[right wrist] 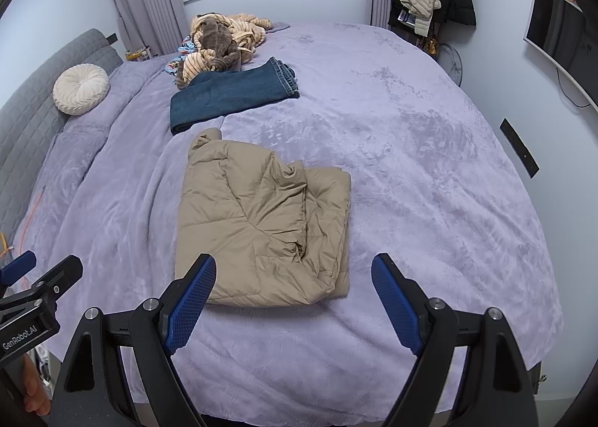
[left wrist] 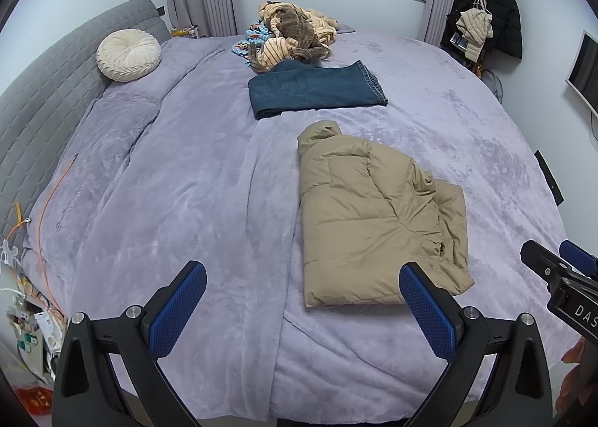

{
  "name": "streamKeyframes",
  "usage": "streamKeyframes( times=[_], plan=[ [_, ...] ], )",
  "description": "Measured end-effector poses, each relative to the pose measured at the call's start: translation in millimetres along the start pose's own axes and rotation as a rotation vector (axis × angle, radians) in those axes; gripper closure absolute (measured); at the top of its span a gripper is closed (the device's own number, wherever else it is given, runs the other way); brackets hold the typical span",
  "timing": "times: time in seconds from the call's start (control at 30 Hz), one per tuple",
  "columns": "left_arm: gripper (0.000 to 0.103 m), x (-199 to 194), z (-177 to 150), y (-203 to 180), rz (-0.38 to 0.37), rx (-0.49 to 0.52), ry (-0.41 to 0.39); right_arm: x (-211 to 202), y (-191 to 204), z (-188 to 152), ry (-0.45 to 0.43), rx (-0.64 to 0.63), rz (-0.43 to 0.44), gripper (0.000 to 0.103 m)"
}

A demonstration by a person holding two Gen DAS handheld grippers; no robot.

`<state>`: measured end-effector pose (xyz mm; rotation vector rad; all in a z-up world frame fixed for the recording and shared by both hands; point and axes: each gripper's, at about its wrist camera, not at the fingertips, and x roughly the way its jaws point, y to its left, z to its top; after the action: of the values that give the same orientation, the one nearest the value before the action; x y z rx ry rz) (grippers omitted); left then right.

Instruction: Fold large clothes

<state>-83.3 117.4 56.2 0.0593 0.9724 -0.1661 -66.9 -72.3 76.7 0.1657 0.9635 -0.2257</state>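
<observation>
Lavender blanket [left wrist: 168, 173] covers the whole bed, up to the grey quilted headboard [left wrist: 41, 90]. On it, near the foot edge, lies the tan puffer jacket [left wrist: 373, 210], folded into a thick bundle with its hood end pointing toward the window. Just beyond it sits a folded pair of dark jeans [left wrist: 317, 89], and farther back a heap of striped clothes [left wrist: 295, 34]. A round cream cushion [left wrist: 129, 54] leans on the headboard. Both claws hover apart from the jacket, left gripper [left wrist: 302, 300] and right gripper [right wrist: 295, 296], each spread wide and holding nothing.
</observation>
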Motion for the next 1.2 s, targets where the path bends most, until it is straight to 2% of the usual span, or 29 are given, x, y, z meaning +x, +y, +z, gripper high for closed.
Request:
streamKeyframes(
  times=[1.2],
  plan=[
    [0.0, 1.3, 2.2, 5.3, 0.0, 0.001, 0.002, -1.2, 2.4, -1.2, 0.001, -0.003, -0.001, 0.016]
  ],
)
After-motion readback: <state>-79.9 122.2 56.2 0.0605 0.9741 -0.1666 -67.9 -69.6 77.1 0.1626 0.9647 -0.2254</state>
